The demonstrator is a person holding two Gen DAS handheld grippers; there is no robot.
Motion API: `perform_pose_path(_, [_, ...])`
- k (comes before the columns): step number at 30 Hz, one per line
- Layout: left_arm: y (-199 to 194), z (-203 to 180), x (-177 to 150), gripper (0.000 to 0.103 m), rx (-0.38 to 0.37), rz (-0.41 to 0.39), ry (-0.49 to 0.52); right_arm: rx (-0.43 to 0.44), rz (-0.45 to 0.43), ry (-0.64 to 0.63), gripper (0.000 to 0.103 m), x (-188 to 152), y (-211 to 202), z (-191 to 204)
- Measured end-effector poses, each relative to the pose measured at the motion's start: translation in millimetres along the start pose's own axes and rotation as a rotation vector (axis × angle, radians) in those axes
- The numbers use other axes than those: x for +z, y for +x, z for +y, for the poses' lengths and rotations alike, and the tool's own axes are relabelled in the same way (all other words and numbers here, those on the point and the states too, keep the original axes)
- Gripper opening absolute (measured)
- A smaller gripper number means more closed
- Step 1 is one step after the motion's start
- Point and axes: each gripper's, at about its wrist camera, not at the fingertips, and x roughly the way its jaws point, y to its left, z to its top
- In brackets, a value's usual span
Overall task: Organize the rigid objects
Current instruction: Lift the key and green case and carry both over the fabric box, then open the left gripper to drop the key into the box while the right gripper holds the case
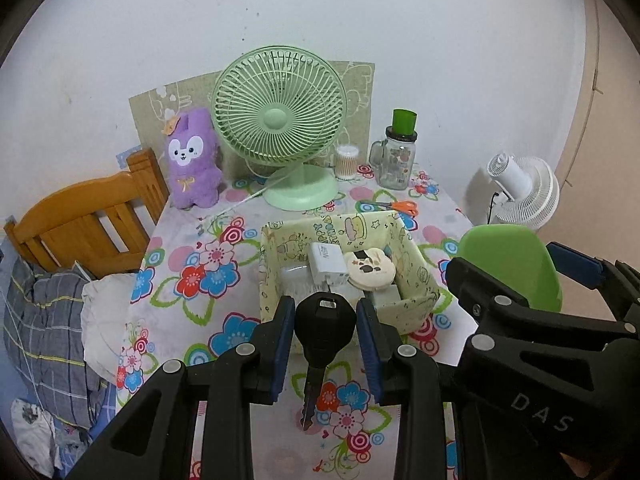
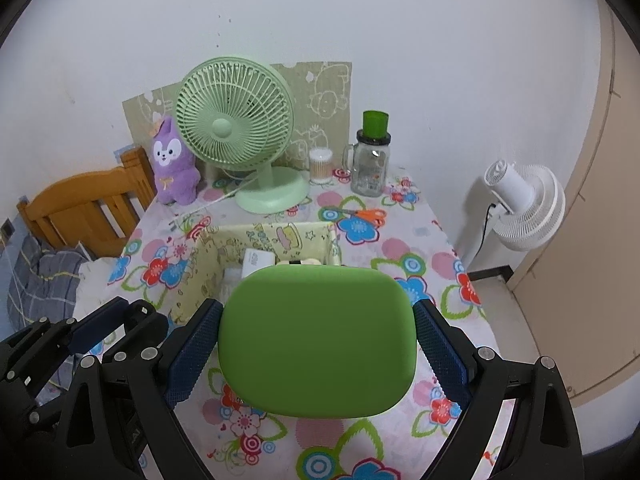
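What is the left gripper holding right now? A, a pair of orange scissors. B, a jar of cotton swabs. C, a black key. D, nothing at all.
C: the left gripper is shut on the black key, its pads pressing the key's head and the blade hanging down, while the orange scissors lie on the table and the cotton swabs stand by the fan.

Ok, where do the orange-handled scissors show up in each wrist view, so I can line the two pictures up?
Left wrist view: the scissors lie right of centre on the flowered cloth, just behind the storage box.
Right wrist view: the scissors lie a little right of centre, behind the box's far right corner.
Shared landmark: the glass jar with the green lid stands behind them in both views.
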Motion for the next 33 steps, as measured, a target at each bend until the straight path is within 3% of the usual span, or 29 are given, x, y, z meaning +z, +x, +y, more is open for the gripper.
perform_pose_path(14, [20, -4, 27, 0.032, 0.018, -0.004, -0.013, 0.010, -0.015, -0.048, 0.095, 29, 17, -4])
perform_pose_path(33, [77, 1, 52, 0.032, 0.030, 0.059, -0.044, 0.025, 0.030, -0.110, 0.095, 56, 72, 0])
